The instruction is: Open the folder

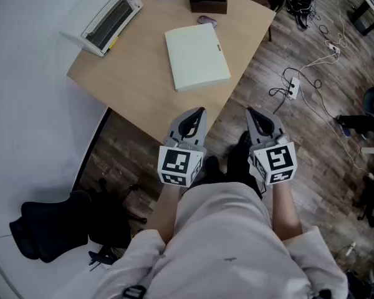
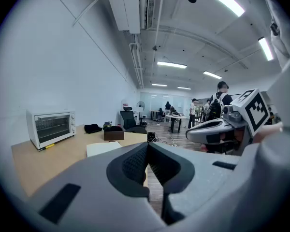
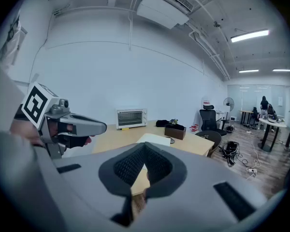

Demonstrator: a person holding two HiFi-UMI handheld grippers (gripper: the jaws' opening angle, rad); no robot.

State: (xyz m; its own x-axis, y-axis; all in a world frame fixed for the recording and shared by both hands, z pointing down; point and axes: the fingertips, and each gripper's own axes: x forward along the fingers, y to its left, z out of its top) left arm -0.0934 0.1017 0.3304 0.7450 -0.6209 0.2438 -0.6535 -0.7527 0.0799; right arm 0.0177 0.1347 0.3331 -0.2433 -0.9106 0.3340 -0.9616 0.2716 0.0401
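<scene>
**Clerk:** Item one, containers. A dark brown box [image 1: 207,0] stands at the far edge of the table [image 1: 124,86]. It is open at the top, and its contents are too dark to name. A white toaster oven [image 1: 109,18] is on the far left corner, and a wire rack shows behind its glass door.

**Checker:** And the task item?

**Clerk:** One pale cream folder [image 1: 197,58], closed and lying flat near the middle of the table. A mouse [image 1: 207,21] sits just beyond its far edge, between the folder and the box. The folder is well apart from both of your grippers.

**Checker:** Item two, your hands.

**Clerk:** Your left gripper [image 1: 201,110] is held in front of your body with its tip over the table's near edge. It points forward at the table and dips a little, and its marker cube faces up. The jaws are pressed together with nothing between the pads.

**Checker:** The other one?

**Clerk:** Your right gripper [image 1: 249,109] is alongside the left one, at the same height and over the wood floor [image 1: 311,142]. It points the same way and tips slightly further down. Its jaws are likewise closed and empty. Both of your forearms reach straight out from your waist.
</scene>
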